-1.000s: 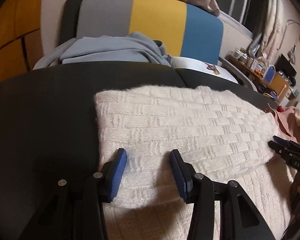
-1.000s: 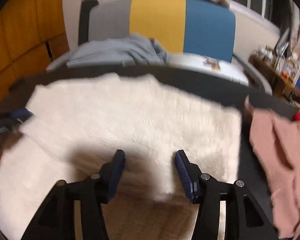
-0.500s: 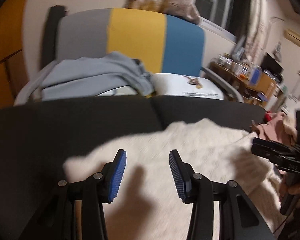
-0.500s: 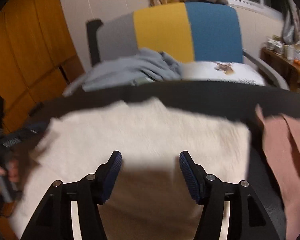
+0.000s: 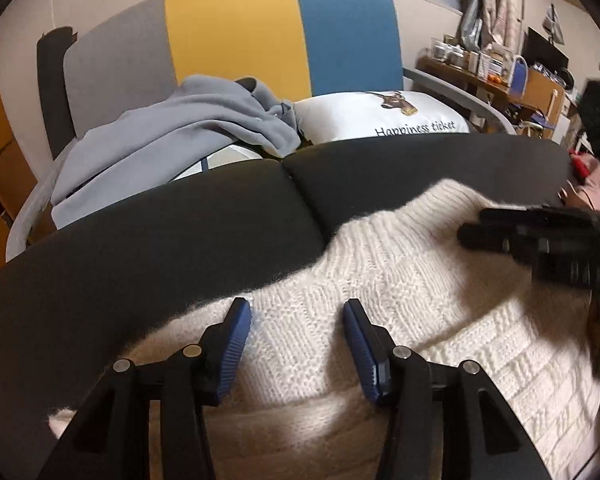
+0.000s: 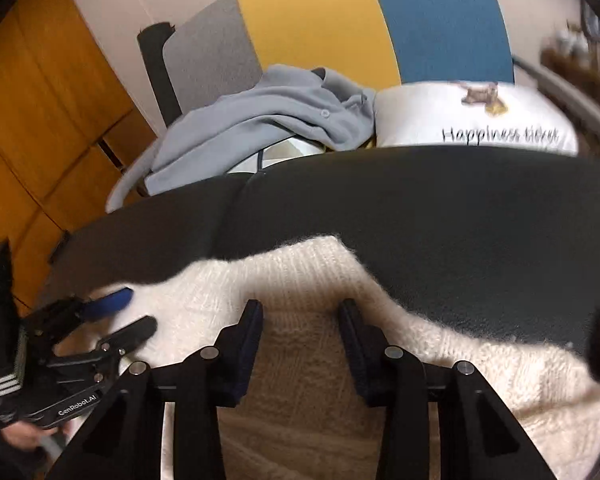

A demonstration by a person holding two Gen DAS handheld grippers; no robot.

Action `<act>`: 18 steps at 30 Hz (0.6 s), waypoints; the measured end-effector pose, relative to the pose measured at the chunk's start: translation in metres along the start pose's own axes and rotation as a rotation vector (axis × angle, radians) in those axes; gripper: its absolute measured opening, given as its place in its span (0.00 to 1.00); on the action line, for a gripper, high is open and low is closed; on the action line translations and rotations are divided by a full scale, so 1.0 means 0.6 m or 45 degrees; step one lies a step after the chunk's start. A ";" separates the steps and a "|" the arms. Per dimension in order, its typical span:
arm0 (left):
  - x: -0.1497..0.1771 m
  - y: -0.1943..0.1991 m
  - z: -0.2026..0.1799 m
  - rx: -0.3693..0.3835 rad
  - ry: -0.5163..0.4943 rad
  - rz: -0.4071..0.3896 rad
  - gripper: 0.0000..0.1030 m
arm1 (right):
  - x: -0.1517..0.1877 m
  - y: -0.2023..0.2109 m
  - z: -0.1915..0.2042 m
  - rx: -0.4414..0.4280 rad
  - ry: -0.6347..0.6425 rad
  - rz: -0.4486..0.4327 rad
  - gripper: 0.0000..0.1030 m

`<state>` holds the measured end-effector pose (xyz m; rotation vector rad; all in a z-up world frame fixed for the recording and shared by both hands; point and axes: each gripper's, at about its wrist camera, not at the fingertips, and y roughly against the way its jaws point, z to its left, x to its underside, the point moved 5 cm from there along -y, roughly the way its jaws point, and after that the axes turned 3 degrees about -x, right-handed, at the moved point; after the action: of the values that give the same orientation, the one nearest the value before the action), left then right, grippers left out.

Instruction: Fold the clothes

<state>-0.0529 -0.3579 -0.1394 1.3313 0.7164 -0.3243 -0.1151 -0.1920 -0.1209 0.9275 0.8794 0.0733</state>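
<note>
Cushion reads "Happiness ticket"; left tool "GenRobot.AI".

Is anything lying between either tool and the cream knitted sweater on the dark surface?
Nothing visible. The left tool and the right tool both hang directly over the cream knitted sweater, jaws apart with bare knit between them.

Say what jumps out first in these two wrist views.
The cream knit sweater fills the foreground, bunched on a dark padded surface, with the left hand-held gripper and the right hand-held gripper both poised over it. Behind, a chair back striped grey, yellow and blue holds a grey garment beside a white cushion.
</note>
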 end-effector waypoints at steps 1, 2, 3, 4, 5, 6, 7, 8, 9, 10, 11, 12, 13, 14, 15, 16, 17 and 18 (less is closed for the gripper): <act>-0.003 -0.002 0.002 0.001 0.012 -0.001 0.49 | 0.001 -0.002 0.007 0.024 0.033 0.002 0.47; -0.005 -0.005 0.005 0.001 0.023 -0.001 0.49 | 0.001 -0.005 0.013 0.050 0.067 0.004 0.49; -0.005 -0.005 0.005 -0.001 0.029 -0.001 0.49 | 0.000 -0.009 0.018 0.080 0.097 0.004 0.51; -0.003 -0.003 0.004 0.003 0.031 -0.003 0.49 | -0.002 -0.013 0.023 0.111 0.124 0.005 0.53; -0.002 0.000 0.004 0.013 0.033 -0.005 0.49 | -0.003 -0.018 0.028 0.142 0.152 0.006 0.54; -0.001 0.007 0.013 0.033 0.060 -0.012 0.49 | -0.005 -0.019 0.029 0.159 0.166 0.004 0.55; 0.000 0.018 0.029 0.061 0.112 -0.023 0.48 | -0.006 -0.020 0.028 0.169 0.174 0.000 0.56; 0.000 0.028 0.046 0.089 0.165 -0.034 0.48 | -0.007 -0.019 0.025 0.170 0.171 -0.006 0.56; 0.001 0.039 0.063 0.118 0.217 -0.046 0.48 | -0.009 -0.017 0.020 0.164 0.162 -0.015 0.58; 0.005 0.053 0.086 0.141 0.287 -0.063 0.48 | -0.010 -0.016 0.017 0.160 0.150 -0.021 0.61; 0.013 0.071 0.115 0.159 0.374 -0.085 0.48 | -0.010 -0.015 0.014 0.157 0.137 -0.026 0.62; 0.023 0.088 0.142 0.178 0.449 -0.102 0.46 | -0.010 -0.015 0.012 0.152 0.127 -0.029 0.63; 0.034 0.103 0.166 0.200 0.512 -0.116 0.46 | -0.010 -0.015 0.012 0.148 0.125 -0.028 0.63; 0.048 0.122 0.190 0.199 0.556 -0.132 0.46 | -0.010 -0.016 0.013 0.145 0.128 -0.027 0.64; 0.061 0.138 0.205 0.177 0.566 -0.144 0.46 | -0.010 -0.016 0.015 0.142 0.131 -0.025 0.66; 0.071 0.151 0.212 0.155 0.558 -0.151 0.45 | -0.010 -0.017 0.016 0.139 0.134 -0.024 0.68; 0.083 0.164 0.213 0.146 0.538 -0.158 0.45 | -0.010 -0.017 0.017 0.138 0.137 -0.023 0.68; 0.097 0.178 0.207 0.149 0.507 -0.165 0.45 | -0.009 -0.017 0.018 0.136 0.139 -0.023 0.69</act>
<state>0.0905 -0.4408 -0.0864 1.4818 1.1343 -0.2071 -0.1143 -0.2079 -0.1217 1.0223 1.0005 0.0626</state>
